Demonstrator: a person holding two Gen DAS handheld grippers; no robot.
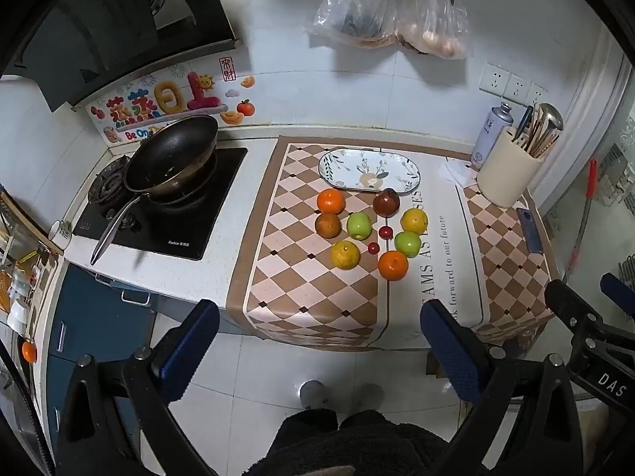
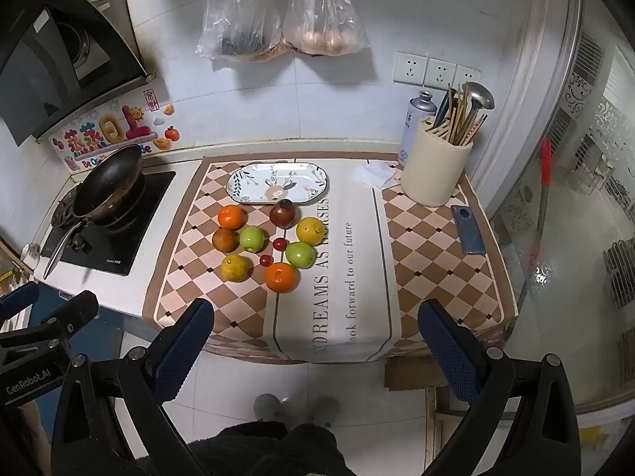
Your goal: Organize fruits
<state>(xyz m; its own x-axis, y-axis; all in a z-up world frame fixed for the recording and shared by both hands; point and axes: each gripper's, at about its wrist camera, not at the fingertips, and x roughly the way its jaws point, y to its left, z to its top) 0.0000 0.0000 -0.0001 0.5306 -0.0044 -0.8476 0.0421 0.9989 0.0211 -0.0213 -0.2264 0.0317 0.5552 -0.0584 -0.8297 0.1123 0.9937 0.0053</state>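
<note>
Several fruits lie in a cluster on the checkered mat: two oranges (image 1: 393, 265) (image 2: 231, 216), two green apples (image 1: 359, 225) (image 2: 300, 254), two yellow citrus (image 1: 345, 254) (image 2: 310, 231), a dark red fruit (image 1: 386, 202) (image 2: 283, 212), a brown one (image 1: 328, 225) and two small red cherries (image 1: 385, 232) (image 2: 280, 243). An empty oval floral plate (image 1: 369, 169) (image 2: 278, 187) sits just behind them. My left gripper (image 1: 317, 341) and right gripper (image 2: 313, 341) are both open and empty, held back off the counter's front edge, above the floor.
A wok (image 1: 170, 156) sits on the stove at the left. A cream utensil holder (image 2: 436, 170), a spray can (image 2: 416, 119) and a phone (image 2: 468, 234) stand at the right. Plastic bags (image 2: 278, 20) hang on the wall. The counter's front edge (image 2: 301, 357) is near.
</note>
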